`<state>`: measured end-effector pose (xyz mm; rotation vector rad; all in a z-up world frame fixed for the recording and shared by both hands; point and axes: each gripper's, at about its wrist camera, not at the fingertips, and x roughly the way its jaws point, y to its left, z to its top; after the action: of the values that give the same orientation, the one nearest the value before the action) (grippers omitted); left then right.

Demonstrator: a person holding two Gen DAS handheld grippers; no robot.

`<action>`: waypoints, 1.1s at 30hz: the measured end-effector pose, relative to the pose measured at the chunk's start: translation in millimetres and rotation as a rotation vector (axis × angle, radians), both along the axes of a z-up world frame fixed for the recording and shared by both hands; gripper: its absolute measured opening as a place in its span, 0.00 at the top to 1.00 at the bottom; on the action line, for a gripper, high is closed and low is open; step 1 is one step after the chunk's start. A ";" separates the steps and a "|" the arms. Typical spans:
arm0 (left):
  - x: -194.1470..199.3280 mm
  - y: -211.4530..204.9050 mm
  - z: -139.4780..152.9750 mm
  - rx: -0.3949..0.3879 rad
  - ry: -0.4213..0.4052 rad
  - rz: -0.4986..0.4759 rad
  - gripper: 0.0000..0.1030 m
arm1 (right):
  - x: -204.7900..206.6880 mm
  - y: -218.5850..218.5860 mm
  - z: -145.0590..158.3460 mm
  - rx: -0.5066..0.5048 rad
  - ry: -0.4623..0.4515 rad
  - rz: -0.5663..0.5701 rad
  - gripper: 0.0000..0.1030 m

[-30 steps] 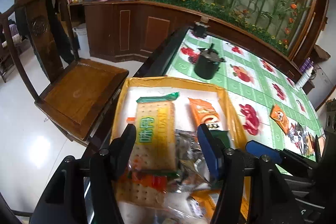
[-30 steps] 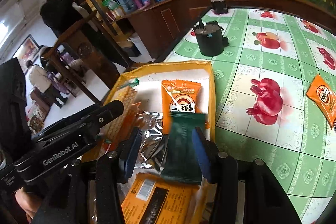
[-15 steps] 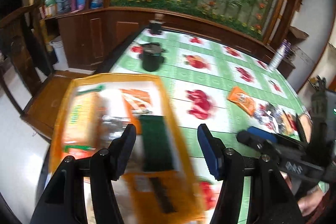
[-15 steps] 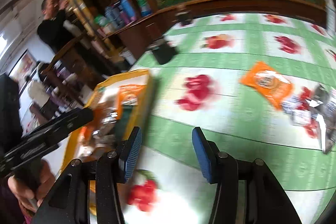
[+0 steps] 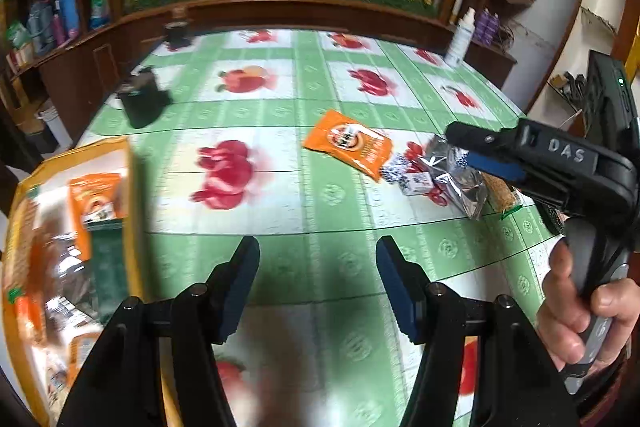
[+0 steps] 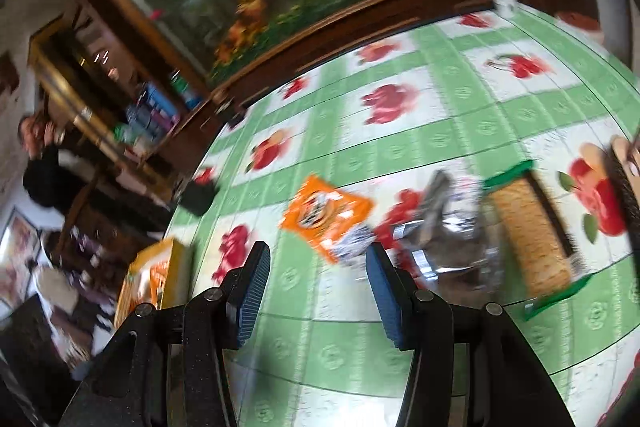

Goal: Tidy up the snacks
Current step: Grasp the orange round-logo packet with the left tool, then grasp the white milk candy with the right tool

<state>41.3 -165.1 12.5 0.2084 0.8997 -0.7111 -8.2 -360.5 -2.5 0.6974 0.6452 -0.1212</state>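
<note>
On the left edge of the table, a yellow tray (image 5: 132, 195) is seen already loaded with several snacks: an orange packet (image 5: 96, 199), a dark green packet (image 5: 108, 267) and others too blurred to name. That part of the task appears done.

Well apart from the tray, toward the right side of the green cloth (image 5: 280, 227), a small pile is left loose: an orange sachet (image 5: 348, 143), a silver foil bag (image 5: 460, 183), some small wrapped pieces (image 5: 412, 179) touching it, and a cracker pack (image 6: 532, 235) just beside the foil bag. These are judged to be what remains to be sorted.

The left gripper (image 5: 318, 279) is held over bare cloth, between tray and pile; its jaws stand apart at a middling width and nothing is between them. The right gripper (image 6: 316, 283) is likewise parted with nothing gripped, and is aimed near the orange sachet and the foil bag; a hand (image 5: 580, 315) is seen on its handle in the left view.

A black pot (image 5: 140, 99) near the far edge is not touched. A fresh pick from the pile is judged to be the step in hand, with four or more items left.
</note>
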 end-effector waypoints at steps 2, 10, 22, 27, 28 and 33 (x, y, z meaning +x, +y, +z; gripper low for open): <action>9.1 -11.2 -2.2 0.000 0.022 0.002 0.42 | -5.3 -17.1 -2.9 0.024 0.011 -0.043 0.48; 48.4 -69.5 -9.7 0.033 0.061 0.076 0.42 | -17.6 -50.4 -8.1 0.085 0.012 -0.129 0.48; 124.5 -132.0 -46.6 0.087 0.253 0.382 0.30 | -25.4 -58.3 -4.9 0.157 -0.035 -0.123 0.48; 122.4 -155.2 -56.5 0.157 0.149 0.346 0.21 | -31.6 -61.7 1.9 0.148 -0.057 -0.142 0.48; 117.7 -159.1 -58.4 0.197 0.103 0.319 0.22 | -32.3 -62.7 2.5 0.144 -0.056 -0.147 0.48; 98.2 -136.5 -53.8 0.179 0.054 0.235 0.48 | -30.0 -63.3 1.2 0.155 -0.048 -0.138 0.48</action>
<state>139.5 -301.6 -41.3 0.2386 1.0211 -0.4200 -38.2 -423.8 -1.2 0.8926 0.5645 -0.1833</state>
